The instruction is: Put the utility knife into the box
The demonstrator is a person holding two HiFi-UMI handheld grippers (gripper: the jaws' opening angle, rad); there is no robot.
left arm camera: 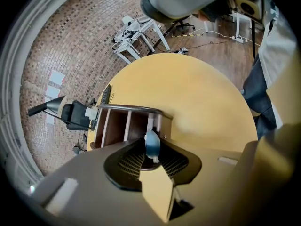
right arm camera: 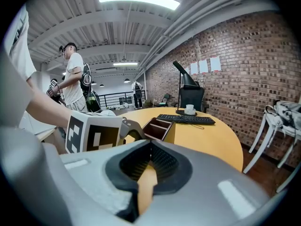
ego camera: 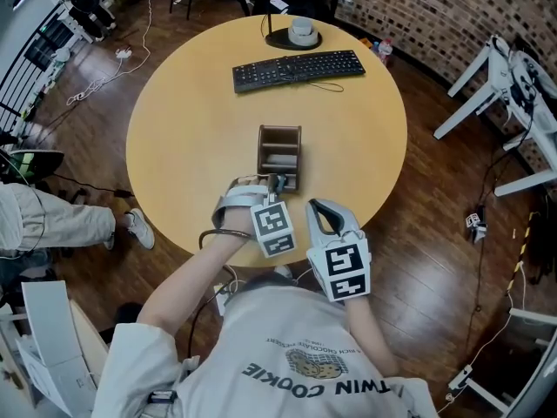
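A brown wooden box (ego camera: pixel 262 149) with open compartments stands in the middle of the round yellow table (ego camera: pixel 191 138). My left gripper (ego camera: pixel 270 184) hovers at the box's near edge, shut on the utility knife (ego camera: pixel 278 182). In the left gripper view the knife's blue-grey end (left arm camera: pixel 152 144) sits between the pads (left arm camera: pixel 129 161), just above the nearest compartment of the box (left arm camera: pixel 126 125). My right gripper (ego camera: pixel 317 207) hangs over the table's near edge, right of the left one. Its jaws (right arm camera: pixel 149 147) stand slightly apart with nothing in them. The box (right arm camera: pixel 160 128) lies ahead of it.
A black keyboard (ego camera: pixel 298 68) and a black round base with a white cup (ego camera: pixel 294 35) lie at the table's far side. A person's leg and shoe (ego camera: pixel 61 223) are at the left. White desk frames (ego camera: pixel 509 103) stand on the wooden floor to the right. A person (right arm camera: pixel 74 76) stands in the room.
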